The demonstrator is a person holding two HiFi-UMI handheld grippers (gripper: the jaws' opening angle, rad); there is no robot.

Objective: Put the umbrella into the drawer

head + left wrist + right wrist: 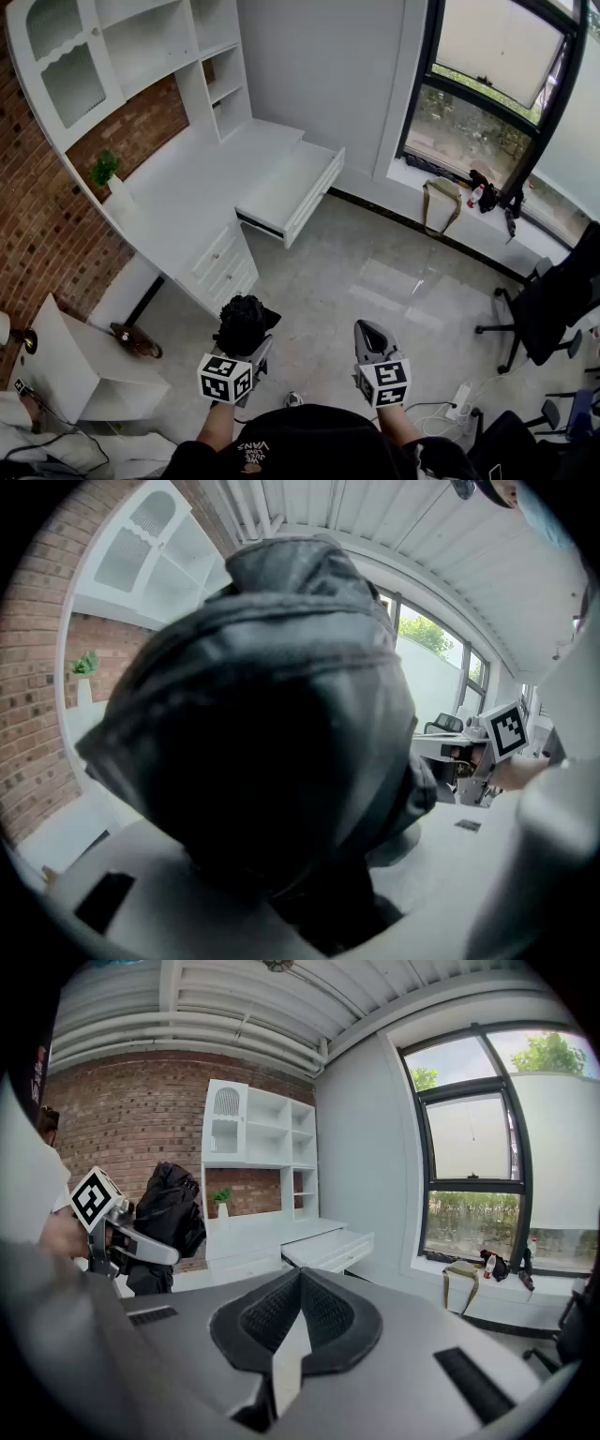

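Note:
A folded black umbrella (243, 324) sits in my left gripper (246, 345), which is shut on it; it fills most of the left gripper view as a dark bundle (272, 752). From the right gripper view the umbrella (169, 1218) stands upright in that gripper. My right gripper (367, 339) is shut with nothing in it, its pads (323, 1321) meeting at the tips. The open white drawer (291, 192) juts out from the white desk (192, 183), well ahead of both grippers. The drawer (330, 1246) also shows past the right gripper's jaws.
White shelving (141, 47) rises over the desk, with a small potted plant (106, 173) on it. A drawer unit (223, 267) stands below. A bag (441, 202) and bottle (475, 195) lie on the window sill. A black office chair (548, 305) stands at right. Cables and a power strip (457, 401) lie on the floor.

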